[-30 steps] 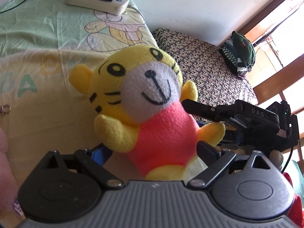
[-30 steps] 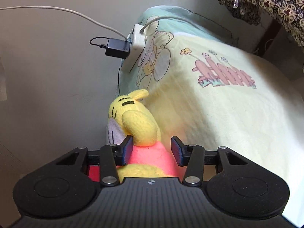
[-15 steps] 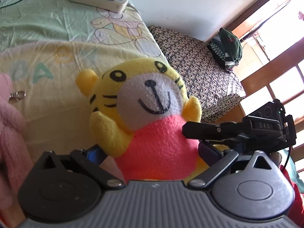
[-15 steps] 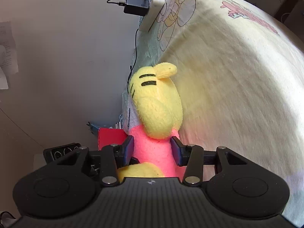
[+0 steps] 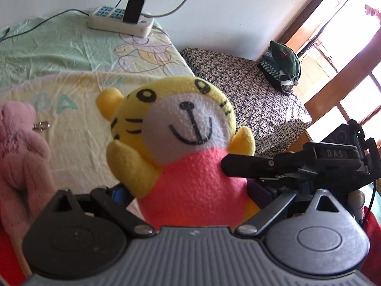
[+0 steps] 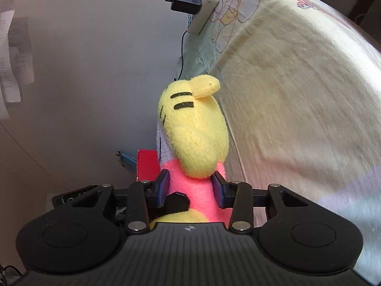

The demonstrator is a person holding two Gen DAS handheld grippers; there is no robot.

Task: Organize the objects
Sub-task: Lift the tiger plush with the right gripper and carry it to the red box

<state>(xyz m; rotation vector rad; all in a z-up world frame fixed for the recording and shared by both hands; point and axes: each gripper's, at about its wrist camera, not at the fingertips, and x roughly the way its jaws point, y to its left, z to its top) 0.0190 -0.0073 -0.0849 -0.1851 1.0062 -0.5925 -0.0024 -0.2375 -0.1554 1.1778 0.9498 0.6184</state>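
A yellow tiger plush (image 5: 181,124) with a white face and pink body is held up above the cartoon-print bedsheet (image 5: 71,138). My left gripper (image 5: 188,193) is shut on its pink belly from below, a pad on each side. My right gripper (image 5: 226,166) comes in from the right, one black finger lying across the plush's side. In the right wrist view the plush (image 6: 195,128) shows from behind, and my right gripper (image 6: 191,187) is shut on the pink body just under the head. A black finger of the left gripper (image 6: 177,202) shows beside it.
A pink plush (image 5: 21,157) and a key ring (image 5: 41,125) lie on the sheet at left. A power strip (image 5: 119,21) with a black charger sits by the wall. A patterned covered seat (image 5: 250,95) holds folded clothes (image 5: 283,69). A red object (image 6: 147,164) lies below.
Both grippers have pulled back and turned with the tiger plush held between them. The pink plush has come into view at left. The power strip has shifted toward the centre.
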